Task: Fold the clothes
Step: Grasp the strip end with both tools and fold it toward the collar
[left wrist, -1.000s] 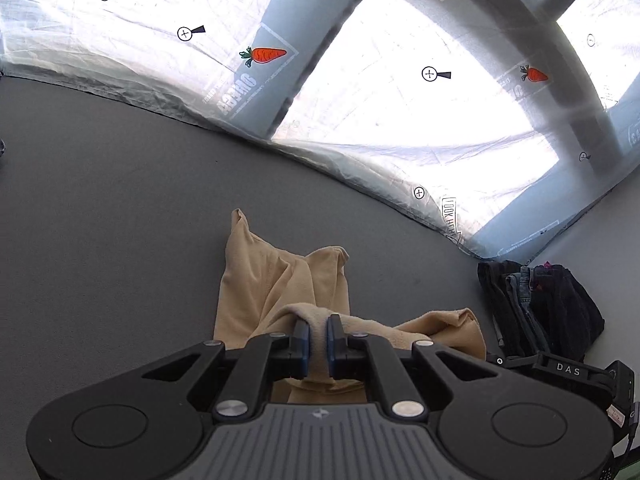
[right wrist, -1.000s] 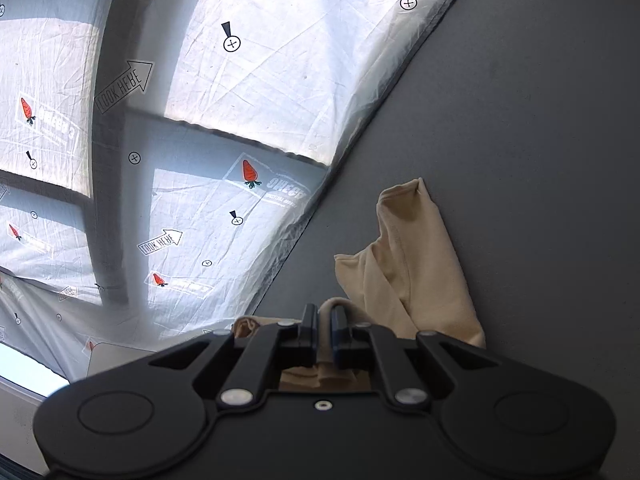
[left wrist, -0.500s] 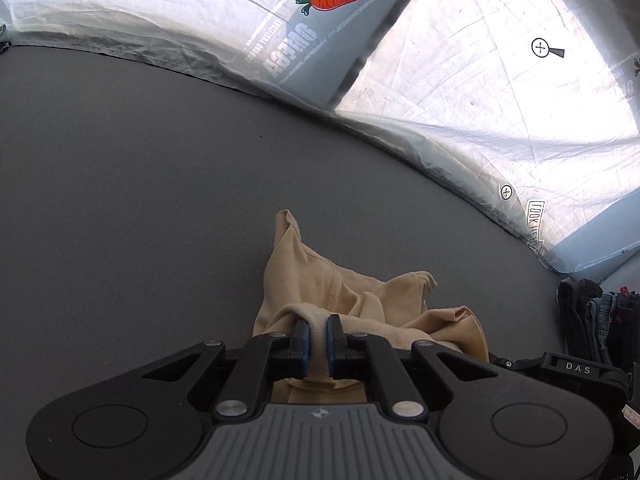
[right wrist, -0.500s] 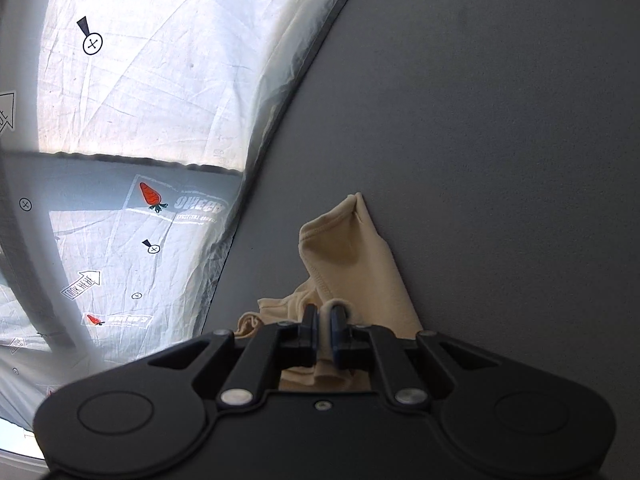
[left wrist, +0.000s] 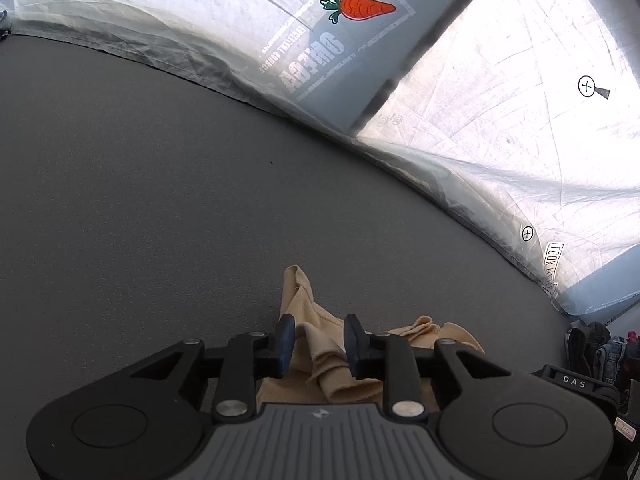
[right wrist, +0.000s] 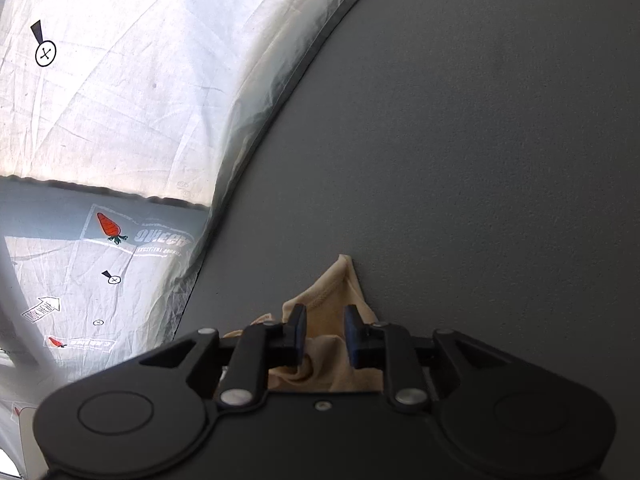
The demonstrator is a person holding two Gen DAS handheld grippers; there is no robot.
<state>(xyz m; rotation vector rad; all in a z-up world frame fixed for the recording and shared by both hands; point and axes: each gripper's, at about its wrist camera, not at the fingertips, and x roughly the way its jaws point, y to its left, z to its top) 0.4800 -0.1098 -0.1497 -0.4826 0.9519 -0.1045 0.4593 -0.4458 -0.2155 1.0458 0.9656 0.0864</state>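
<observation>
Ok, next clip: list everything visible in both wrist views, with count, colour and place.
beige garment: one, tan, crumpled on the table at both claws.
table: one, dark grey, under everything.
printed sheet: one, white with carrot and arrow marks, beyond the table's far edge.
dark clothes pile: one heap, black and blue, right edge of the left view.
left claw: one, black with blue pads, just opened, cloth loose between the pads.
right claw: one, black with blue pads, just opened over the cloth.

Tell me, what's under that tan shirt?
The tan shirt lies crumpled on the gray table, which shows all around it. Whether anything hides beneath its folds cannot be seen, because the cloth and the tongs cover that spot.
</observation>
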